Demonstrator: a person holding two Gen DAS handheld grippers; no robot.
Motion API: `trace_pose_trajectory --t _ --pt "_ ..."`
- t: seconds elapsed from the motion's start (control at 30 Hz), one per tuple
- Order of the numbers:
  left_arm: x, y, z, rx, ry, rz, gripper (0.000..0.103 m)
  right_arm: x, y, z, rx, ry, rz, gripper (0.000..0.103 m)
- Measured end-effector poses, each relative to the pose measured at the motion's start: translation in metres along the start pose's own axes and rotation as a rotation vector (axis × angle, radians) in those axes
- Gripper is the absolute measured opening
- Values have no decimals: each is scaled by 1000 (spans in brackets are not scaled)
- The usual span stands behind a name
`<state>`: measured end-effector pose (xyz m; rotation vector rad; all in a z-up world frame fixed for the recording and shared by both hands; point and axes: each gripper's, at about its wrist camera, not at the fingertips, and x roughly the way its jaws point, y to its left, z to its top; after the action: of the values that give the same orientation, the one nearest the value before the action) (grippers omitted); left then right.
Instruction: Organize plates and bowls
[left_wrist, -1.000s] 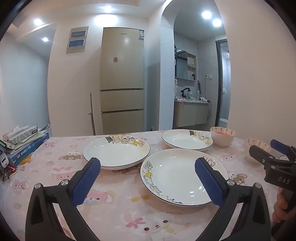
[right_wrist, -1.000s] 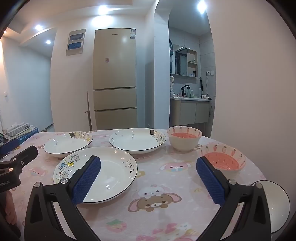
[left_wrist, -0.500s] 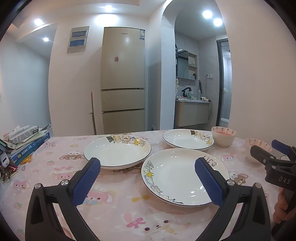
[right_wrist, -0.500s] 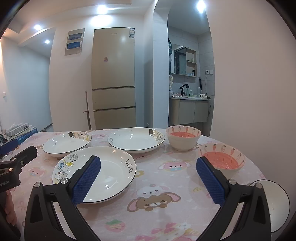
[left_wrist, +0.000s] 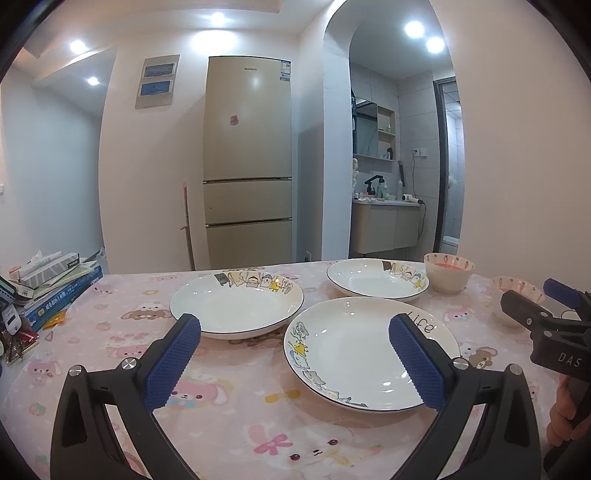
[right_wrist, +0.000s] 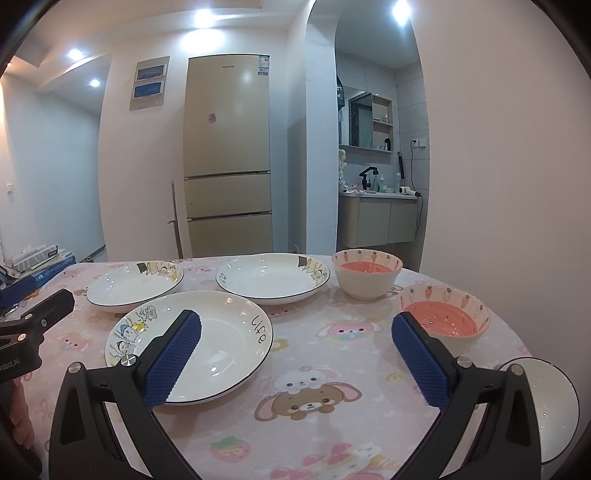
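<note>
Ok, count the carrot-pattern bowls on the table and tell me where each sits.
2. The far bowl stands right of the rear plate; the near bowl sits by the table's right edge. None looks hidden.

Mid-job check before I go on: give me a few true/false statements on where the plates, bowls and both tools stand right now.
1. Both tools are open and hold nothing. True: the left tool and right tool are spread wide and empty.
2. The three plates are already stacked. False: the "Life" plate, the left plate and the far plate lie apart on the table.
3. The two carrot bowls are pink inside. True: the far bowl and the near bowl.
4. The near bowl sits inside the far bowl. False: they stand separately.
5. A stack of books lies at the table's left edge. True.
</note>
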<state>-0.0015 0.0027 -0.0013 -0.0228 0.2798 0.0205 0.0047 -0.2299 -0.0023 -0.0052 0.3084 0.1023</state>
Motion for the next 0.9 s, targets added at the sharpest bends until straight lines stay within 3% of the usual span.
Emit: trace_pose_trajectory --t 0.9 --pt "0 -1 0 1 0 1 103 -1 2 1 -1 4 6 103"
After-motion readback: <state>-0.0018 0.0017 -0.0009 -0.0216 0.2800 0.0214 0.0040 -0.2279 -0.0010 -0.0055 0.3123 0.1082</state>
